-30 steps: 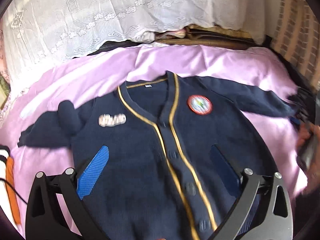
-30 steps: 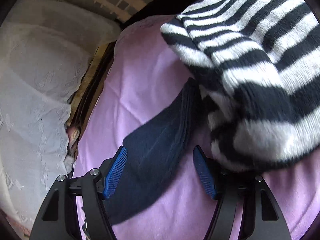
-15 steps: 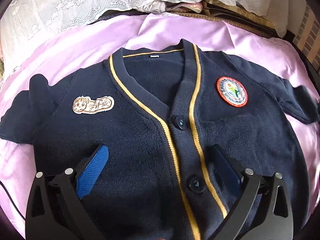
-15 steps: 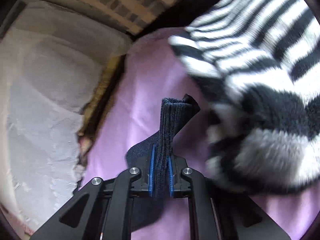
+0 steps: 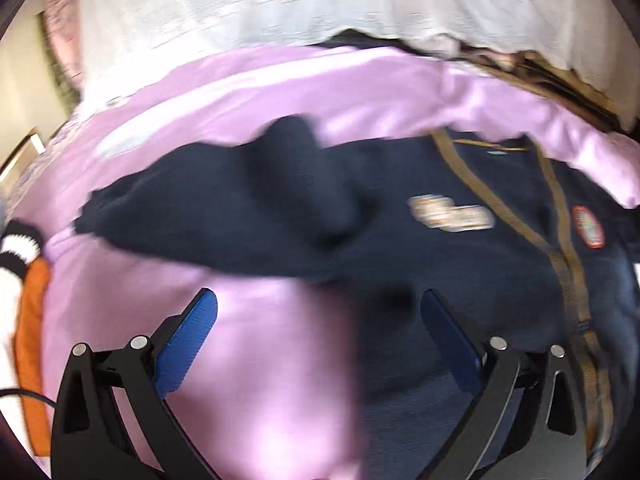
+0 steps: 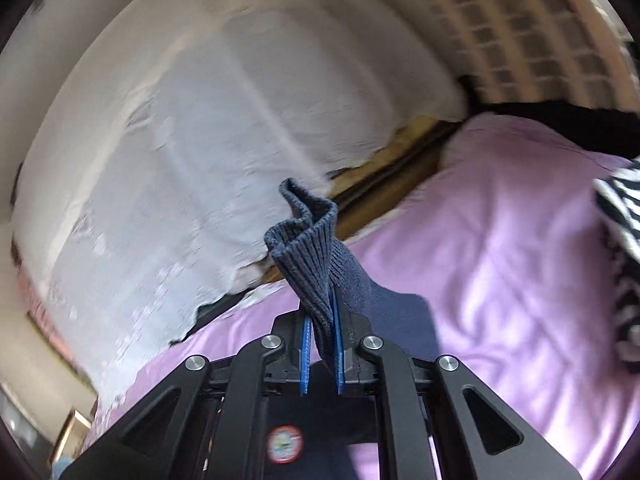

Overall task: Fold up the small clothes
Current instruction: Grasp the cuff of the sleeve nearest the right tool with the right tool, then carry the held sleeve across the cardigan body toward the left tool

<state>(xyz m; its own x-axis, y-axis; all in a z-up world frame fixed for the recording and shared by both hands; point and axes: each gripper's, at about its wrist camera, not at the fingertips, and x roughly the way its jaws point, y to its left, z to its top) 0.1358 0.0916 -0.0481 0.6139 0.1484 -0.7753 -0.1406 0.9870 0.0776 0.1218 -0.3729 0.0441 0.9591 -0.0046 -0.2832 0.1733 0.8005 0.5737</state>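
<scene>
A navy cardigan (image 5: 400,240) with gold trim and two chest badges lies face up on a pink sheet (image 5: 260,380). Its left sleeve (image 5: 180,208) is spread out toward the left in the left wrist view. My left gripper (image 5: 320,312) hangs open above the cardigan's side edge, blue pads wide apart with nothing between them. In the right wrist view my right gripper (image 6: 320,344) is shut on the ribbed cuff (image 6: 304,248) of the other sleeve, lifted off the sheet. The cuff sticks up crumpled beyond the pads.
A white lace cover (image 5: 320,0) drapes the backrest behind the sheet. A black-and-white striped garment (image 6: 624,208) lies at the right edge. Orange and striped clothing (image 5: 32,320) sits at the far left. A tiled wall (image 6: 520,20) stands behind.
My right gripper closed on the sleeve cuff and lifted it up off the sheet. My left gripper swept from over the cardigan's front to its left side.
</scene>
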